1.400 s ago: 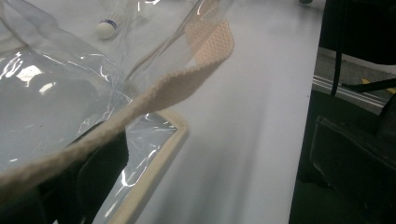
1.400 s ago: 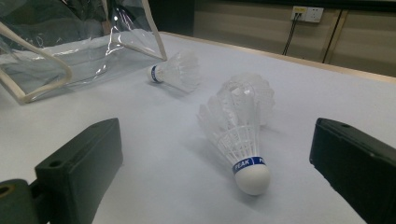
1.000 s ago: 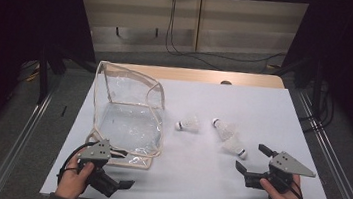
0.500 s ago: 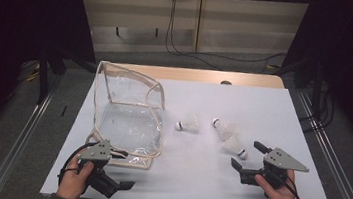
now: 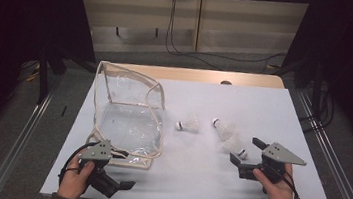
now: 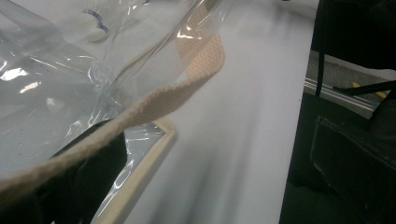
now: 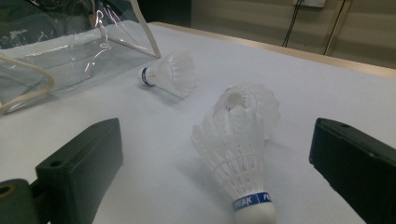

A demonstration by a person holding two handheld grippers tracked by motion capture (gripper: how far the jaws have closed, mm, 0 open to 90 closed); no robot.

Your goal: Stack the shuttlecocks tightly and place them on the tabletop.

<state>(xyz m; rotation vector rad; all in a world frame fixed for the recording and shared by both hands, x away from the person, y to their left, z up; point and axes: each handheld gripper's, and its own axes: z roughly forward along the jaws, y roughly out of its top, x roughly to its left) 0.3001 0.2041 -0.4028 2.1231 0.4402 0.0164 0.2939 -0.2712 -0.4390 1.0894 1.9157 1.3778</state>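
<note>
Right claw (image 7: 219,186), jaws wide, straddles a white plastic shuttlecock (image 7: 240,158) near the white counter's (image 5: 264,109) front right; closing carelessly could crush its skirt. Left claw's (image 5: 117,186) state: cannot tell.

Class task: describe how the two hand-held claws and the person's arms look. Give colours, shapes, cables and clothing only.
Each claw, left claw and right claw, is a black body with two blocky black jaws, topped by a grey three-cornered plate with small holes. A black cable loops from the left claw around the hand; another trails by the right wrist. Dark sleeve cuffs show at both wrists.
</note>
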